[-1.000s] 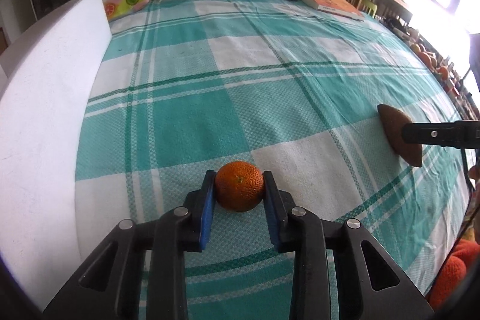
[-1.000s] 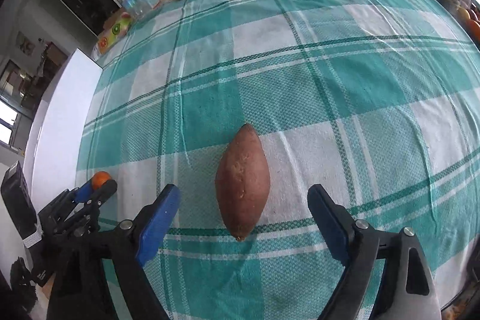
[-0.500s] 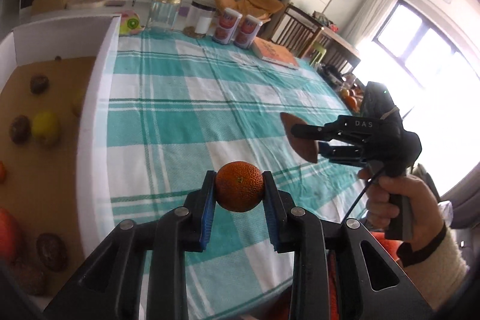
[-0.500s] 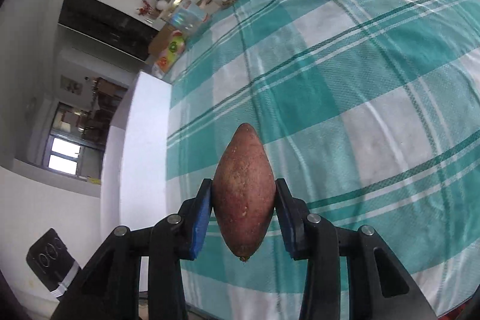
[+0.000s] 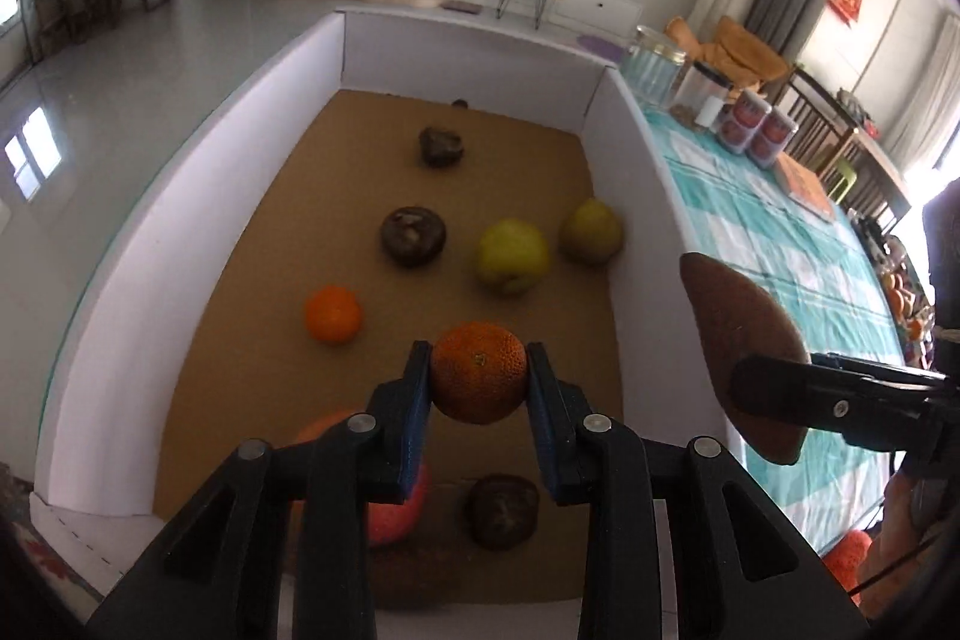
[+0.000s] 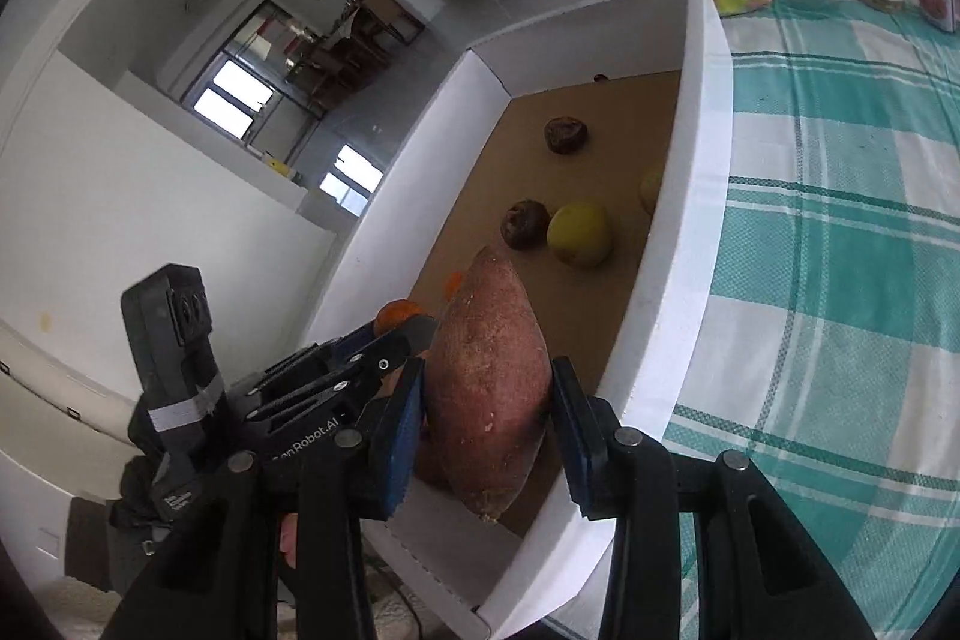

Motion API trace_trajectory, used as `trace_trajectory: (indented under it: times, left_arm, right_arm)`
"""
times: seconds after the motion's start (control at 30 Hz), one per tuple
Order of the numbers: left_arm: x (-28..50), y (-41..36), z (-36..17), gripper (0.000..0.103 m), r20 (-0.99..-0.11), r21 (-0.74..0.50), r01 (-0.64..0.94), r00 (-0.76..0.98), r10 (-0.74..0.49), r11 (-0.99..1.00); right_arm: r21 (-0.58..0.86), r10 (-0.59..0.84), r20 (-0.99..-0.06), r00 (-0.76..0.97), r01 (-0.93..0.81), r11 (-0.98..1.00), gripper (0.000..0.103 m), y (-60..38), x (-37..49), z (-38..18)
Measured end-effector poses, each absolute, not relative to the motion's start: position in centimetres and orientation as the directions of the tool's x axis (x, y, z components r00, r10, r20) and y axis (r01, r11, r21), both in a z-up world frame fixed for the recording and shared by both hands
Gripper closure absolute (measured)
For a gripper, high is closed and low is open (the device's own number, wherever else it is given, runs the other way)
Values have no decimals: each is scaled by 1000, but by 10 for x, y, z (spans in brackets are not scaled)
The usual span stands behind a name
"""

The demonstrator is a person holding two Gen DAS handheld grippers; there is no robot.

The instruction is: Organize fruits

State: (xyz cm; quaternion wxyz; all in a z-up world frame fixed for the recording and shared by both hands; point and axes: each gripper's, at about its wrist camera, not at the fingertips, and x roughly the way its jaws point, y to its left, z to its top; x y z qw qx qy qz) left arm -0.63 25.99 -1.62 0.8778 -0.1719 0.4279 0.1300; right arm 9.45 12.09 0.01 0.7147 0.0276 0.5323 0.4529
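My left gripper point(image 5: 478, 388) is shut on an orange mandarin point(image 5: 478, 379) and holds it above the near part of a white box point(image 5: 645, 196) with a brown floor. My right gripper point(image 6: 487, 400) is shut on a reddish sweet potato point(image 6: 487, 388) and holds it over the box's near right wall point(image 6: 690, 232). In the left wrist view the sweet potato point(image 5: 741, 340) shows at the right, above that wall. The left gripper point(image 6: 396, 334) shows in the right wrist view, just left of the sweet potato.
The box holds another mandarin point(image 5: 332, 314), two yellow-green fruits point(image 5: 513, 256), several dark brown fruits point(image 5: 413, 235) and a red fruit point(image 5: 396, 511). A checked tablecloth point(image 6: 840, 220) lies right of the box, with jars point(image 5: 657, 67), cans point(image 5: 753, 130) and a book point(image 5: 807, 187) at its far end.
Both grippers have swung left from over the tablecloth to the box. The right gripper shut on the sweet potato and lifted it. The left gripper kept hold of the mandarin.
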Motion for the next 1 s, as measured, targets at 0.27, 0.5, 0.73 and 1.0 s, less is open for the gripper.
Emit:
trace_trajectory:
  times: [0.27, 0.5, 0.73, 1.0]
  left_arm:
    - [-26, 263, -1, 16, -756, -94, -405, 624, 200, 909]
    - [-55, 229, 47, 3, -691, 43, -441, 635, 345, 897]
    - [-71, 229, 48, 3, -736, 123, -506, 531, 421, 854]
    - [-87, 249, 48, 3, -743, 157, -584, 461, 485, 796]
  right_arm:
    - [410, 650, -742, 162, -658, 632, 41, 113, 89, 31]
    - [219, 499, -825, 266, -663, 716, 1, 99, 56, 64]
    - [130, 461, -820, 341, -673, 728, 0, 92, 16, 73]
    - [67, 429, -818, 383, -677, 733, 0, 95, -4, 79]
